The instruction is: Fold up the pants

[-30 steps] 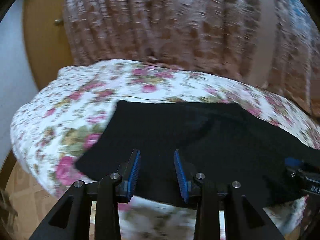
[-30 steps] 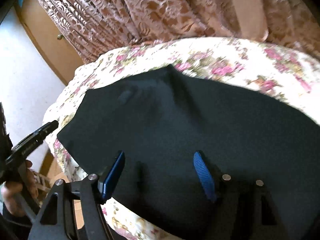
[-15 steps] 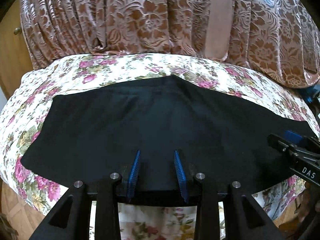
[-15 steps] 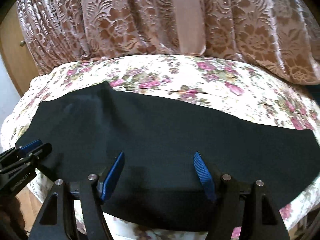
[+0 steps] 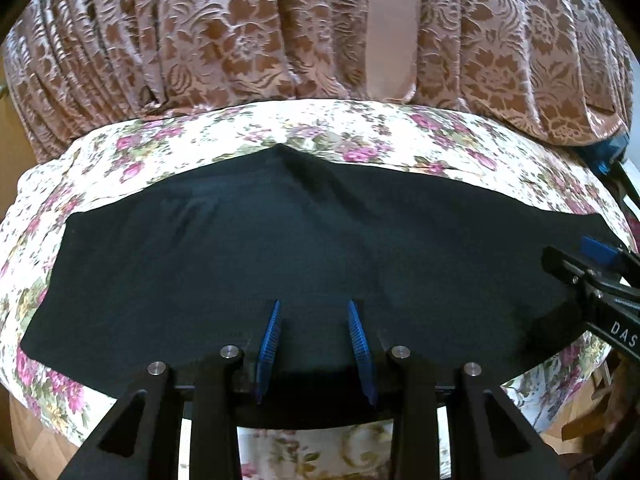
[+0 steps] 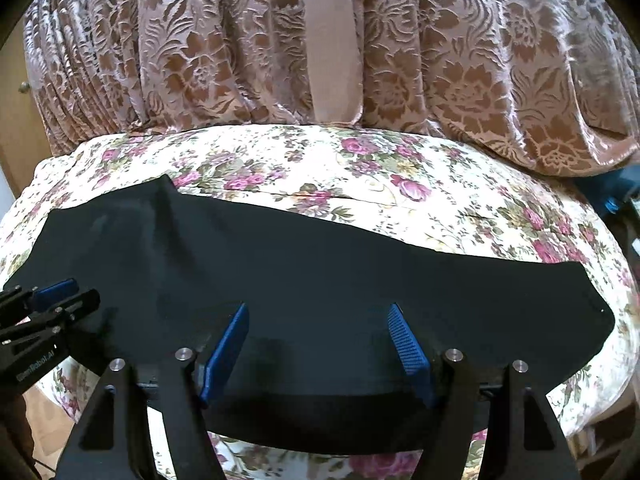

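Black pants (image 5: 280,248) lie spread flat across a bed with a floral cover (image 5: 360,136); they also fill the right wrist view (image 6: 320,272). My left gripper (image 5: 314,320) is open and empty, hovering over the near edge of the pants at their left part. My right gripper (image 6: 320,328) is open wider and empty, over the near edge further right. The right gripper shows at the right edge of the left wrist view (image 5: 584,264). The left gripper shows at the left edge of the right wrist view (image 6: 60,296).
A brown patterned curtain (image 5: 320,28) hangs behind the bed. A wooden door or cabinet (image 6: 16,120) stands at far left. A blue object (image 5: 608,156) sits at the bed's far right. The floor (image 5: 32,440) shows below the bed's near edge.
Both grippers have swung from looking leftward to facing the bed squarely, so the whole width of the pants shows. The pants have not moved. Both grippers stayed open.
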The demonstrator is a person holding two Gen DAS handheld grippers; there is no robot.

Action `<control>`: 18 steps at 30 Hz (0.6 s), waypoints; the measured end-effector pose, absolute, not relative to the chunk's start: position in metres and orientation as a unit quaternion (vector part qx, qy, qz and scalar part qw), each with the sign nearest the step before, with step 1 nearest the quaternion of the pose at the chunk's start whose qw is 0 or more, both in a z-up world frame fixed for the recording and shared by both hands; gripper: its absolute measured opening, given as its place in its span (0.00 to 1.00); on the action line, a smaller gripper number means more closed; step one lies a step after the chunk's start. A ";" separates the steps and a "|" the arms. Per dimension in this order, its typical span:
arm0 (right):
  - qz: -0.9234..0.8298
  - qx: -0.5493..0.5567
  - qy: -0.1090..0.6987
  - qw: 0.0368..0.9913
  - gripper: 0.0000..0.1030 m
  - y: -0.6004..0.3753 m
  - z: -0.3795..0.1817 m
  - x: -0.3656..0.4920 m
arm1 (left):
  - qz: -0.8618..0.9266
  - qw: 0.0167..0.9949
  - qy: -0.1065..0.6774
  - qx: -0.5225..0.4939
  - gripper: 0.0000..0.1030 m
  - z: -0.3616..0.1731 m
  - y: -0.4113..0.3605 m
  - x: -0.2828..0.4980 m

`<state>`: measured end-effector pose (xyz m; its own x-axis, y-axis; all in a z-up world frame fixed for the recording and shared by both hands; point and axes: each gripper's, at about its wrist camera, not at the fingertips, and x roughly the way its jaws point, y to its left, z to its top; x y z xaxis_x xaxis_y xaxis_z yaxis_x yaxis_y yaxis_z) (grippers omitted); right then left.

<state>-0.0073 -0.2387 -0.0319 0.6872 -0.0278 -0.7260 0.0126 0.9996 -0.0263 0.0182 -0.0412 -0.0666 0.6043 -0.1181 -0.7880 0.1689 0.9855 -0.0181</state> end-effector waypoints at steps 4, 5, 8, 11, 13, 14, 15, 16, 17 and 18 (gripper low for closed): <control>-0.032 -0.007 0.395 0.918 0.70 -0.256 -0.031 -0.009 | -0.094 0.892 0.441 0.035 0.34 -0.069 -0.055 0.021; -0.040 -0.007 0.396 0.917 0.70 -0.261 -0.031 -0.010 | -0.099 0.890 0.443 0.037 0.34 -0.070 -0.059 0.022; -0.055 0.003 0.399 0.915 0.70 -0.277 -0.031 -0.012 | -0.110 0.889 0.442 0.044 0.34 -0.070 -0.070 0.022; -0.073 0.012 0.401 0.913 0.70 -0.296 -0.031 -0.015 | -0.122 0.887 0.442 0.052 0.34 -0.071 -0.080 0.023; -0.084 0.030 0.403 0.911 0.70 -0.312 -0.031 -0.017 | -0.129 0.887 0.440 0.055 0.34 -0.071 -0.085 0.023; -0.090 0.040 0.405 0.909 0.70 -0.322 -0.031 -0.019 | -0.131 0.886 0.440 0.056 0.34 -0.072 -0.087 0.024; -0.101 0.048 0.409 0.906 0.70 -0.334 -0.032 -0.021 | -0.134 0.885 0.441 0.057 0.34 -0.072 -0.090 0.024; -0.109 0.051 0.412 0.903 0.70 -0.340 -0.033 -0.022 | -0.136 0.884 0.443 0.057 0.34 -0.073 -0.091 0.025; -0.122 0.057 0.414 0.900 0.70 -0.351 -0.034 -0.025 | -0.137 0.884 0.444 0.058 0.34 -0.074 -0.093 0.026; -0.131 0.063 0.417 0.897 0.70 -0.361 -0.035 -0.027 | -0.139 0.882 0.446 0.060 0.34 -0.076 -0.095 0.027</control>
<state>-0.0270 -0.3606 -0.0352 0.6173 -0.1825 -0.7653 0.2880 0.9576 0.0039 0.0268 -0.0950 -0.0758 0.5627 -0.1925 -0.8039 0.2993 0.9540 -0.0190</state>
